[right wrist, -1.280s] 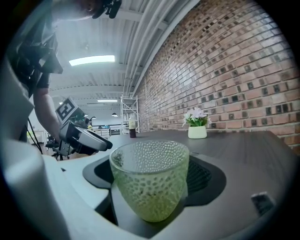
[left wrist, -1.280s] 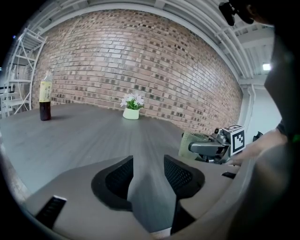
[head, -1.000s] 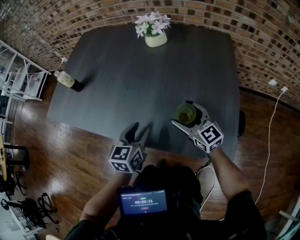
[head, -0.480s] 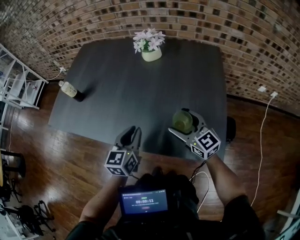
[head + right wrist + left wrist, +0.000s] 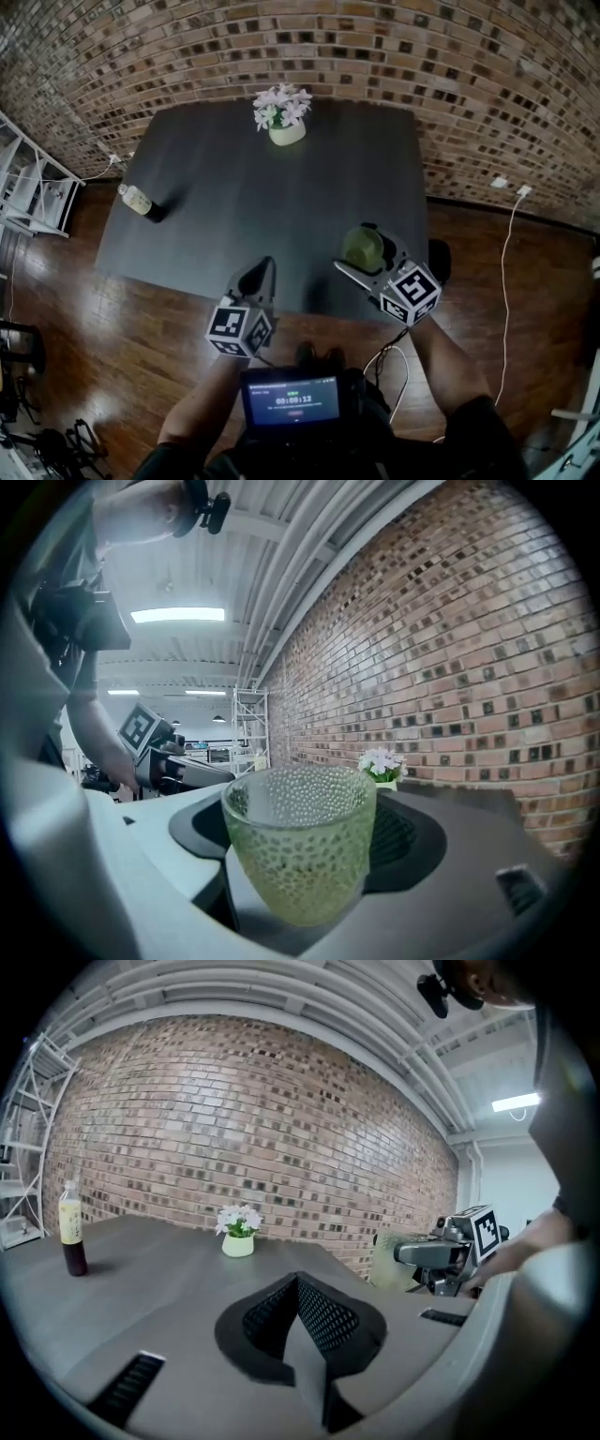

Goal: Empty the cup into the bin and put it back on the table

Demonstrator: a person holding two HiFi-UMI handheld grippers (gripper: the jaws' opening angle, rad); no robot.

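Note:
A green dimpled glass cup [image 5: 300,850] stands upright between the jaws of my right gripper [image 5: 309,855], which is shut on it. In the head view the cup [image 5: 363,247] hangs over the near right corner of the dark table [image 5: 281,206], held by the right gripper [image 5: 368,255]. My left gripper [image 5: 261,279] is at the table's near edge, left of the cup, shut on nothing. In the left gripper view its black ridged pads [image 5: 323,1316] meet, and the cup [image 5: 394,1260] and the right gripper [image 5: 441,1255] show at the right.
A white pot of pale flowers [image 5: 284,114] stands at the table's far edge by the brick wall. A small bottle [image 5: 141,201] stands at the left edge. A white metal rack [image 5: 28,192] is on the left. A cable [image 5: 506,272] runs over the wooden floor at right.
My left gripper's jaws have gone from wide open to shut, with nothing in them. The view has drawn back from the table a little. The right gripper keeps its hold on the cup.

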